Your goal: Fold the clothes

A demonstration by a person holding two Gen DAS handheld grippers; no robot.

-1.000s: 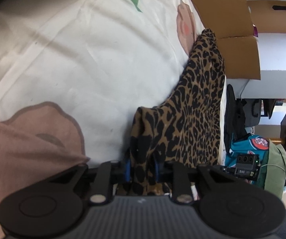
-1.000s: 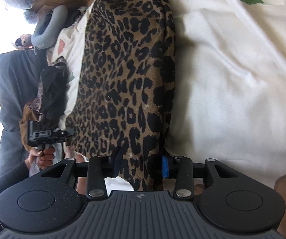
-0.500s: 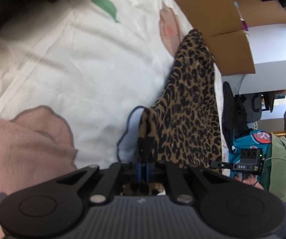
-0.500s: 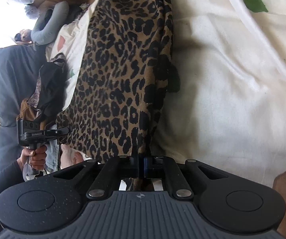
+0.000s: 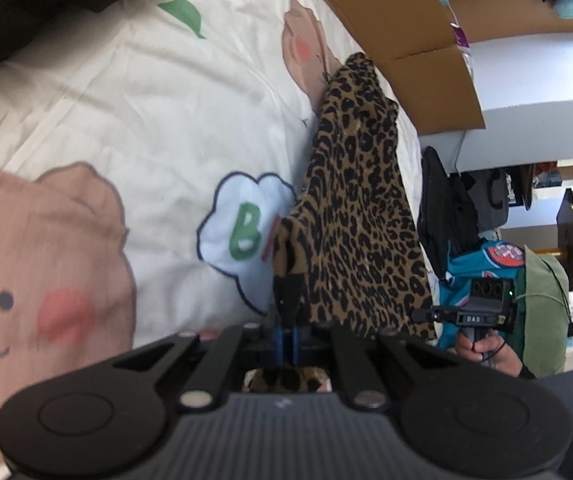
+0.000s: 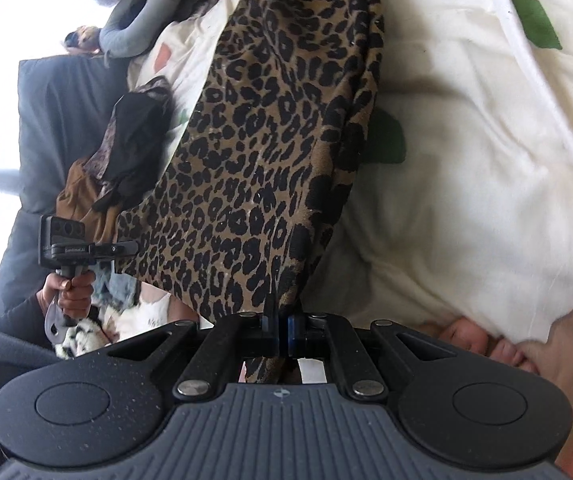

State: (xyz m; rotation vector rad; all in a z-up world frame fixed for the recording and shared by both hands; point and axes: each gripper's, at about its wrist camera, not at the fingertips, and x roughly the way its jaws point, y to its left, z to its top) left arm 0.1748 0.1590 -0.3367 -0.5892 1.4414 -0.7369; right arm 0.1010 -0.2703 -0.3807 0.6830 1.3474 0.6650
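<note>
The left gripper (image 5: 287, 338) is clenched on one near corner of the leopard-print garment (image 5: 360, 216); its blue pads (image 5: 281, 342) stand pressed together with cloth pinched between them. The right gripper (image 6: 279, 330) is likewise clamped tight on the opposite near corner of the same garment (image 6: 270, 152), with a fold of cloth trailing down behind the jaws.

The garment hangs stretched between the two grippers at its near edge. Its far end lies on the bed sheet (image 5: 134, 96), close to the far edge of the bed. The sheet is cream-white and printed with a bear face (image 5: 18, 280), a cloud shape bearing a green letter B (image 5: 242, 232) and green patches.

Cardboard (image 5: 402, 36) stands beyond the bed. In the left view, the right hand (image 5: 482, 348) grips its tool handle beside the garment's edge. In the right view, the left hand (image 6: 72, 290) does the same. A heap of dark and brown clothes (image 6: 126, 148) lies at the bed's side.
</note>
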